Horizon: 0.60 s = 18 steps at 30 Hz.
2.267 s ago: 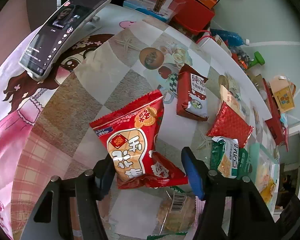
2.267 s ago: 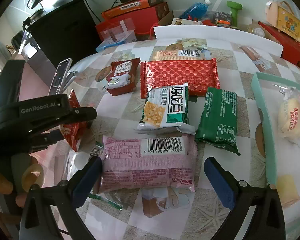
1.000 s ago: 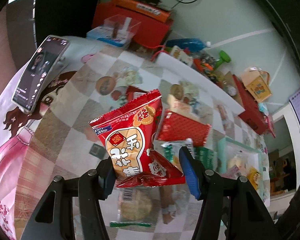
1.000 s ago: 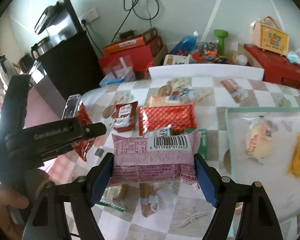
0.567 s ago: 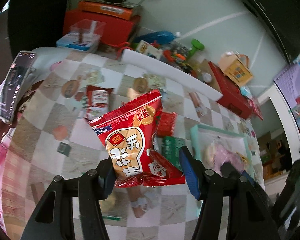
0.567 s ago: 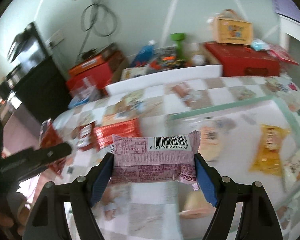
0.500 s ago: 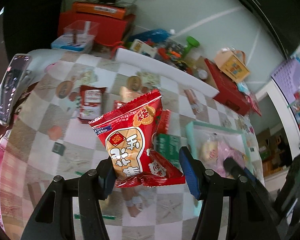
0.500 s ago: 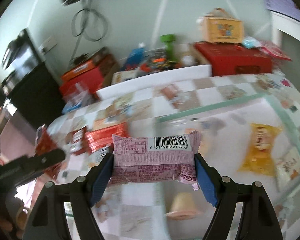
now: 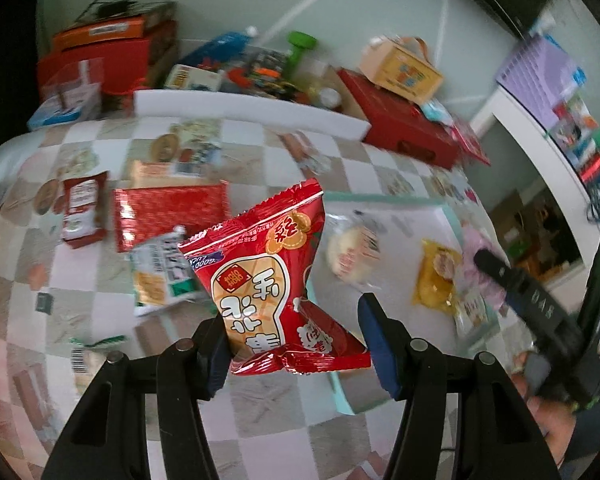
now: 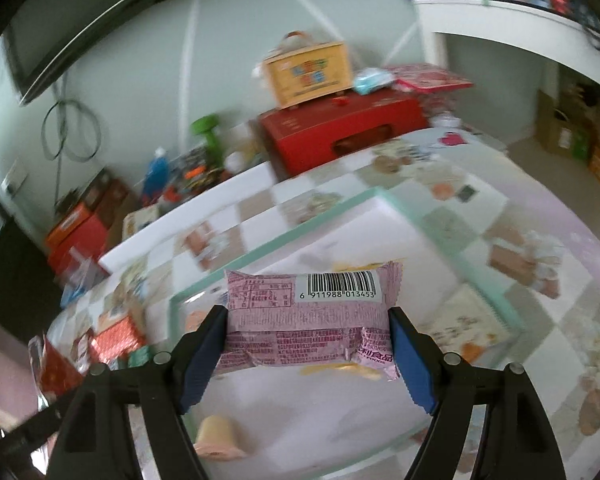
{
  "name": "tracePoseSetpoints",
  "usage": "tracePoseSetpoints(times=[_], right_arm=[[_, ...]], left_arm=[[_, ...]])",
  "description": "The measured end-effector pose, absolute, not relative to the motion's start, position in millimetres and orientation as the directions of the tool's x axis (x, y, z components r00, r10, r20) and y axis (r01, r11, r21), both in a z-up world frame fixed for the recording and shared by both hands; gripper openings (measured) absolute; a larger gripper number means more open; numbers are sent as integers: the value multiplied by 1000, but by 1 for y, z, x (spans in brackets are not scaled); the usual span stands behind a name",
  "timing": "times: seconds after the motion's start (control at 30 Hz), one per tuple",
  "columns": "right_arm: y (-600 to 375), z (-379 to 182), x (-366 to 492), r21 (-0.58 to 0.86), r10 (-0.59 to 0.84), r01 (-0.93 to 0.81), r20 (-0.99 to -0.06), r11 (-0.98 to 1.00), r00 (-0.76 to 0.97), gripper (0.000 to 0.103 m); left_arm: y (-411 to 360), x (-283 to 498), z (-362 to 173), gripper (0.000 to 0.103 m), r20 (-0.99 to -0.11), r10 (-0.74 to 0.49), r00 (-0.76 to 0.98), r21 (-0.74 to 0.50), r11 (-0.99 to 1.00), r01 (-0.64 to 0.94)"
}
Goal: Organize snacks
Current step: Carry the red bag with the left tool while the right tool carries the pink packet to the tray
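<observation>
1. The left claw (image 9: 296, 344) pinches a red bag (image 9: 278, 286) by its lower end; the bag stands up in the air over the counter (image 9: 260, 432), its crimped top tilted to the right.
2. The right claw (image 10: 308, 356) clamps a pink packet (image 10: 310, 318) by its two short ends; the packet lies level with its barcode side up, held above the tray (image 10: 412, 216).
3. The tray is white with a pale green rim and sits on the checked counter; in the left view it holds a round bun (image 9: 354, 254) and, well to the right, a yellow packet (image 9: 438, 280).
4. Left of the tray — out on the counter — lie a red flat pack (image 9: 170, 214), a small red sachet (image 9: 82, 216) beside it, and a green-and-white pack (image 9: 160, 272) just below the flat pack.
5. A barcoded wrapper (image 9: 84, 354) lies near the left claw's left finger; it is too blurred to tell more.
6. In the left view the right claw shows at the far right — black, over the tray's right edge, with pink between its fingers.
7. Beyond the counter stand a red box (image 10: 340, 132) with a yellow carton (image 10: 308, 74) on top; a green dumbbell (image 10: 208, 130) is further left.
</observation>
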State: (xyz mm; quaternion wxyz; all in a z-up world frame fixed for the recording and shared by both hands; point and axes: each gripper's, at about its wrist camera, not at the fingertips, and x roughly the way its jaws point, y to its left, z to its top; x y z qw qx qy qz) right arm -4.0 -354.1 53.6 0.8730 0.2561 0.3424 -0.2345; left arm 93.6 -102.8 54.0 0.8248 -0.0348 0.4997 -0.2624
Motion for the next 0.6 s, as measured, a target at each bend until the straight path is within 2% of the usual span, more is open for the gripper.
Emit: tracePoseSetpoints(times=[0.27, 0.6], right_arm=[[-395, 48, -26, 299, -293, 669, -726, 680, 623, 82], [-427, 30, -27, 348, -281, 687, -725, 638, 629, 82]], left_arm=[[-150, 79, 45, 61, -827, -474, 304, -291, 822, 489], [-201, 67, 32, 61, -846, -464, 263, -246, 777, 579]])
